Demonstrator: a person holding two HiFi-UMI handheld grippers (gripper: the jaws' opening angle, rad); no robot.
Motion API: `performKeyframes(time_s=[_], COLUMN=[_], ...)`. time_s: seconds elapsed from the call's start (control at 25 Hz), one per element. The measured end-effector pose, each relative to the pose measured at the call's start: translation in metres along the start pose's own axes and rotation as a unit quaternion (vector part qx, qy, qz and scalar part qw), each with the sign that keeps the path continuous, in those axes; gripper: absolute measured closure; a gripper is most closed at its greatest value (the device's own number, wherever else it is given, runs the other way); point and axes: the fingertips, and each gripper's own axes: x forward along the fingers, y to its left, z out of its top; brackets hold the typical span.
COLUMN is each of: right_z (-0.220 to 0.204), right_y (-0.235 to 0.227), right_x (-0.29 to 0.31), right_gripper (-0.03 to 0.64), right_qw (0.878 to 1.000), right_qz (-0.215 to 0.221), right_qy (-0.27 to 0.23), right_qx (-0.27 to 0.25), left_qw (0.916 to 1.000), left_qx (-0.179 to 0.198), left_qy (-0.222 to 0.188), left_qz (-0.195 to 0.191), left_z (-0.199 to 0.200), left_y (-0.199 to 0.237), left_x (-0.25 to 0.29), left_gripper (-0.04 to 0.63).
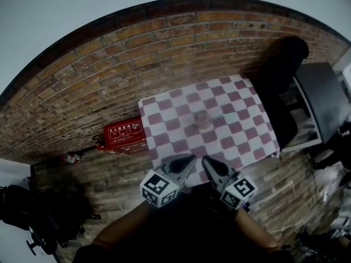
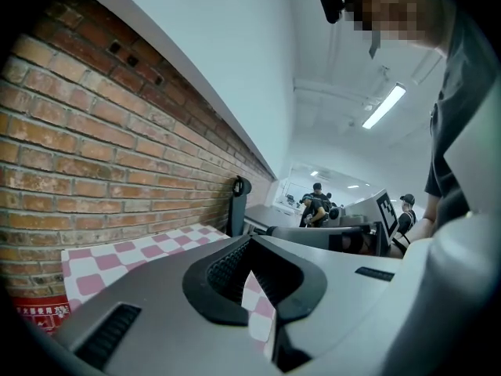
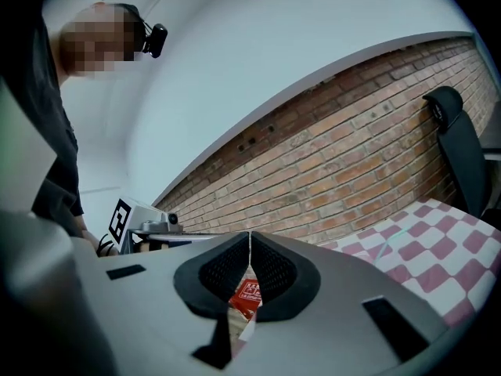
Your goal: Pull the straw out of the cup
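Note:
A small pale cup point(image 1: 203, 123) stands near the middle of the table with the pink-and-white checked cloth point(image 1: 241, 133); its straw is too small to make out in the head view. In the right gripper view a thin pale green line point(image 3: 385, 246) rises over the cloth, perhaps the straw. My left gripper point(image 1: 190, 158) and right gripper point(image 1: 207, 160) hover side by side at the table's near edge, short of the cup. Both are shut on nothing: the left gripper point(image 2: 250, 241) and the right gripper point(image 3: 249, 238) have their jaws closed tip to tip.
A red box point(image 1: 124, 135) lies on the floor by the table's left side, against the brick wall point(image 1: 109, 75). A black chair point(image 1: 284, 73) and a dark desk point(image 1: 323, 100) stand to the right. Black bags point(image 1: 33, 210) sit at the lower left. Several people point(image 2: 317, 202) are far off.

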Motion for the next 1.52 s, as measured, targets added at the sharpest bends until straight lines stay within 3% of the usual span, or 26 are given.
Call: performKeyframes(time_s=[0.36, 1.0, 1.52], right_z=[0.000, -0.042, -0.093], right_y=[-0.070, -0.235, -0.292], right_x=[0.006, 0.033, 0.064], right_gripper=[0.604, 0.545, 0.534], right_qw=[0.999, 0.991, 0.983], right_qz=[0.004, -0.025, -0.024], right_qy=[0.051, 0.108, 0.153], right_qx=[-0.003, 0.076, 0.102], left_qw=[0.9994, 0.9956, 0.9913], left_qx=[-0.004, -0.026, -0.048], left_qy=[0.022, 0.065, 0.080], left_qz=[0.026, 0.062, 0.093], left_z=[0.000, -0.037, -0.053], left_y=[0.022, 0.078, 0.097], left_x=[0.053, 0.168, 0.192], left_gripper=[0.588, 0.588, 0.588])
